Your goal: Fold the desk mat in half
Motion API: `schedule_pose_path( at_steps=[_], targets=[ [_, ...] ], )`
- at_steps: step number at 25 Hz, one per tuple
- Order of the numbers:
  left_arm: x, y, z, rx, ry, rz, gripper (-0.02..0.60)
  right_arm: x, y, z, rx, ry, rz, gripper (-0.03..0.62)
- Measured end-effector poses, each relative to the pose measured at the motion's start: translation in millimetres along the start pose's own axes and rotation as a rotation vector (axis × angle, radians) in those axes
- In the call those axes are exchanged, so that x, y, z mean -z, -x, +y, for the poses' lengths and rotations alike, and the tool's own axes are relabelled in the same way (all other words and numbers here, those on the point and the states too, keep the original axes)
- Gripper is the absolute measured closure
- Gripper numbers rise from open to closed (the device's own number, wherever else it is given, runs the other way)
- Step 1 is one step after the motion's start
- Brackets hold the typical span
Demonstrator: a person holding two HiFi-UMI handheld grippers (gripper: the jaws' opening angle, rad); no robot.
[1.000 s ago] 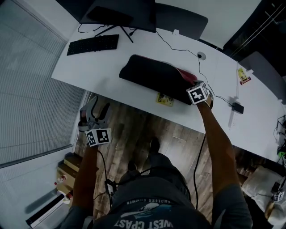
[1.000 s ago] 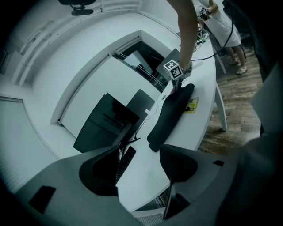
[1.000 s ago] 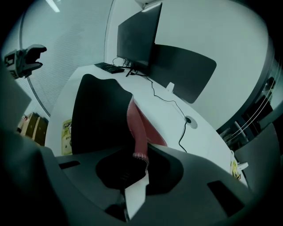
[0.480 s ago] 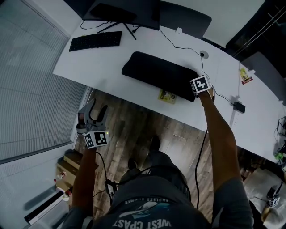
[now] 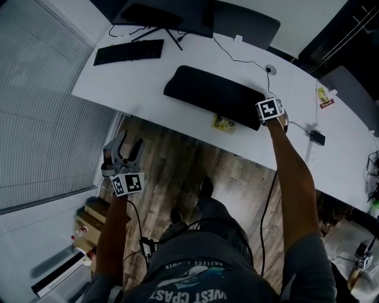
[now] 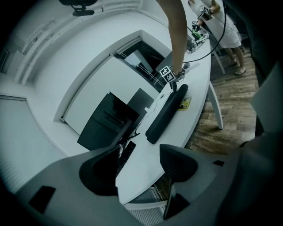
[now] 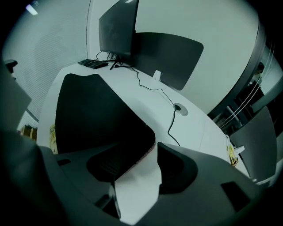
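The black desk mat lies doubled over and flat on the white desk. In the right gripper view the desk mat fills the left, its near corner showing a thin reddish edge. My right gripper is at the mat's right end. Its jaws are opening around that corner, right gripper, and the pads do not press on it. My left gripper hangs beside the desk over the wooden floor, left gripper, open with nothing between its jaws. From there the desk mat shows far off.
A keyboard and a monitor stand at the desk's far left. A yellow card sits at the front edge below the mat. A cable runs to a grommet. A small black device lies right. Boxes stand on the floor.
The mat's raised right end, red underside showing, has come down flat onto the lower layer. The right jaws have let go and spread. The left gripper has barely moved.
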State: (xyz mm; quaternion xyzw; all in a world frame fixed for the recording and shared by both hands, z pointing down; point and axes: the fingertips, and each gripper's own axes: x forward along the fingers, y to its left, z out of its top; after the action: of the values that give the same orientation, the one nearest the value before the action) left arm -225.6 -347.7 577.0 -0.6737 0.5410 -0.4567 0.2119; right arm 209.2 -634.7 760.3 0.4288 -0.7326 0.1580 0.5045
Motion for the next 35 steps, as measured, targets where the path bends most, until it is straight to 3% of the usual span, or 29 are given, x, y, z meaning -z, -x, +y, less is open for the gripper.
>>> schedule_pose_path(
  at_steps=[5,15,23,28,32,35],
  targets=[
    [-1.9,12.5,6.9,-0.015,0.01,-0.022,0.284,-0.4,28.7,-4.8,0.053,-0.001,-0.001,0.352],
    [-6.2,64.7,26.5,-0.053,0.051,-0.101,0.317,-39.8,111.0,28.1,0.06,0.022,-0.225,0.412],
    [-17.5,127.2,45.1,-0.088,0.133,-0.192,0.389,-70.4,227.9,94.3,0.0,0.061,-0.453,0.527],
    [-25.8,166.7,61.2,-0.108,0.249,-0.251,0.426,-80.7,318.1,140.0,-0.024,0.087,-0.616,0.56],
    [-32.5,190.6,78.2,-0.101,0.427,-0.318,0.496,-88.0,394.7,186.5,-0.033,0.108,-0.744,0.568],
    [-39.6,210.6,97.9,-0.101,0.501,-0.37,0.53,-91.1,443.3,226.6,-0.045,0.135,-0.82,0.568]
  ],
)
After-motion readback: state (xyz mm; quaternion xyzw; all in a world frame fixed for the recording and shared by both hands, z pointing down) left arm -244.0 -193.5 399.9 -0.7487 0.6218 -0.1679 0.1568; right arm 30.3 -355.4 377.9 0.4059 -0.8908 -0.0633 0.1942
